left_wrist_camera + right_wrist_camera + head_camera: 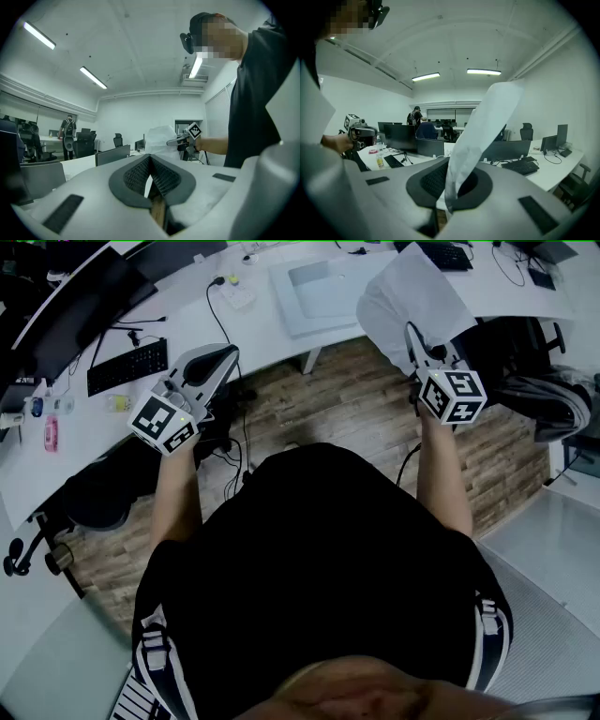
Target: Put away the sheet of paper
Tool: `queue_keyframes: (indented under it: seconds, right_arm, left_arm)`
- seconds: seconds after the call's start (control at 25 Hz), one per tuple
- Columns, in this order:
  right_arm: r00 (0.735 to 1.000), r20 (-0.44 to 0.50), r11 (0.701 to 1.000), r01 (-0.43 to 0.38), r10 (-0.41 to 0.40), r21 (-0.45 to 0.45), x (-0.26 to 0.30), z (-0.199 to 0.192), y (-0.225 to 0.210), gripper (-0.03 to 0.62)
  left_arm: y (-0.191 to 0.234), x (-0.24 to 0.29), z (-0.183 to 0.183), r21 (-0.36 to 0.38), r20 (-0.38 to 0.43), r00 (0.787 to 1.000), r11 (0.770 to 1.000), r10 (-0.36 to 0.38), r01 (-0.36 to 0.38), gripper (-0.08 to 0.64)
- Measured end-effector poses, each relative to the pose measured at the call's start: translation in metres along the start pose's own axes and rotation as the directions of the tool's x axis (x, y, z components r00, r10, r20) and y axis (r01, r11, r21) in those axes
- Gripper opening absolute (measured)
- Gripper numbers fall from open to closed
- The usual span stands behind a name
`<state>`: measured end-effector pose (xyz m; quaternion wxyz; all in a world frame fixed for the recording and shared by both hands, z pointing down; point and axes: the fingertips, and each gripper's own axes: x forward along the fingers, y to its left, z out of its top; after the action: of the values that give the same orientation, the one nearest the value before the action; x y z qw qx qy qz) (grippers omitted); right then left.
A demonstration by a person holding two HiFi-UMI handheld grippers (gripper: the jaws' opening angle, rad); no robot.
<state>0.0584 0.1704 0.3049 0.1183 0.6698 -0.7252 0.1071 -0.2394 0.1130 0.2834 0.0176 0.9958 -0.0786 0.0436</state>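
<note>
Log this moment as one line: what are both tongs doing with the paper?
left tongs: shut, empty | right tongs: shut on white sheet of paper | paper: held up in the air, not yet put away

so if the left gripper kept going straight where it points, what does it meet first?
Probably the sheet of paper pinched in the right gripper. It shows almost dead ahead of the left gripper, which is shut and empty. Depth is unclear.

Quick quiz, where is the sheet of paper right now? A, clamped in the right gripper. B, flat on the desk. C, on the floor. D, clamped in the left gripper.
A: the sheet of paper stands up from the shut jaws of the right gripper, pinched between them.
</note>
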Motion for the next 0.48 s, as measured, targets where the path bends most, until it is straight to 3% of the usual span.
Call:
queue_keyframes:
  seconds: [0.48]
  right_arm:
    - [1.000, 0.001, 1.000, 0.019, -0.019, 0.015, -0.045, -0.016, 0.019, 0.015]
  left_arm:
    - [-0.036, -0.015, 0.008, 0.034, 0.008, 1.000, 0.999, -0.026, 0.026, 0.021]
